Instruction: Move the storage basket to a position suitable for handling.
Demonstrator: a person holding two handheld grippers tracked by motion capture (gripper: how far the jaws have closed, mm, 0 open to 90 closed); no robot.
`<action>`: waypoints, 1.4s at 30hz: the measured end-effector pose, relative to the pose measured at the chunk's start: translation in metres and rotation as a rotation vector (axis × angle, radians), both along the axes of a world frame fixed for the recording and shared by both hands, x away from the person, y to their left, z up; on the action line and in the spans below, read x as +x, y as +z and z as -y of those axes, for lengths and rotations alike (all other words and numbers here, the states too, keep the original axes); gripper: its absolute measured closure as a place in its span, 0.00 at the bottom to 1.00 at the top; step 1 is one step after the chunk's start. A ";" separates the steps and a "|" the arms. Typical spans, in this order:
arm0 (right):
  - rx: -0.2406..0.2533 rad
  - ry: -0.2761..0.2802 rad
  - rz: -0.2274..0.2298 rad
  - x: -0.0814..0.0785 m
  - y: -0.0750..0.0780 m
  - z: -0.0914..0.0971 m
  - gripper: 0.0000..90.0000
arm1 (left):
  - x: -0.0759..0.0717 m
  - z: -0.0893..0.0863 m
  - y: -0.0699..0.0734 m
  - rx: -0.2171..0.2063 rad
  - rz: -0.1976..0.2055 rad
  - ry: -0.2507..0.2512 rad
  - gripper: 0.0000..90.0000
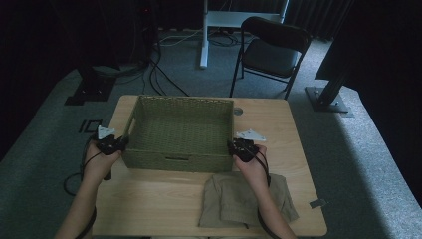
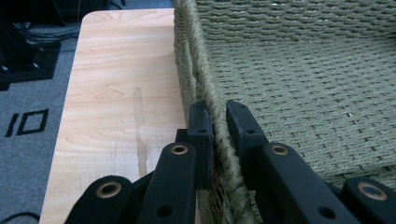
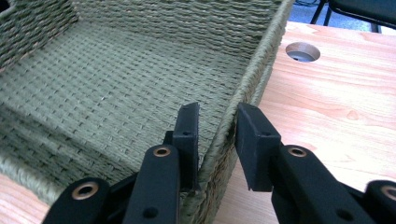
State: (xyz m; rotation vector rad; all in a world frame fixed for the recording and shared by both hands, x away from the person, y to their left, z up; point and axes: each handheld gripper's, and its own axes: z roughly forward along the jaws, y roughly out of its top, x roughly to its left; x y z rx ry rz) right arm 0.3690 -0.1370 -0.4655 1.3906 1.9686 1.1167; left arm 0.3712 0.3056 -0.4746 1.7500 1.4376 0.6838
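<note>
A green woven basket (image 1: 179, 99) stands empty in the middle of the wooden table (image 1: 149, 199). My left gripper (image 1: 122, 143) is at the near end of its left wall. In the left gripper view the jaws (image 2: 218, 112) are shut on the braided rim (image 2: 196, 56), one pad outside and one inside. My right gripper (image 1: 233, 147) is at the near end of the right wall. In the right gripper view its jaws (image 3: 217, 114) straddle the rim (image 3: 261, 56), the inner pad against the weave and the outer pad touching the rim.
A folded khaki garment (image 1: 246, 199) lies on the table in front of the basket, under my right forearm. A cable hole (image 1: 238, 111) sits beside the basket's far right corner. Beyond the table stands a dark folding chair (image 1: 273, 50), with cables on the carpet.
</note>
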 end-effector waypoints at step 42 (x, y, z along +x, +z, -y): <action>0.061 -0.042 0.015 0.015 0.012 0.001 0.68 | 0.002 -0.014 0.021 -0.024 0.042 0.001 0.57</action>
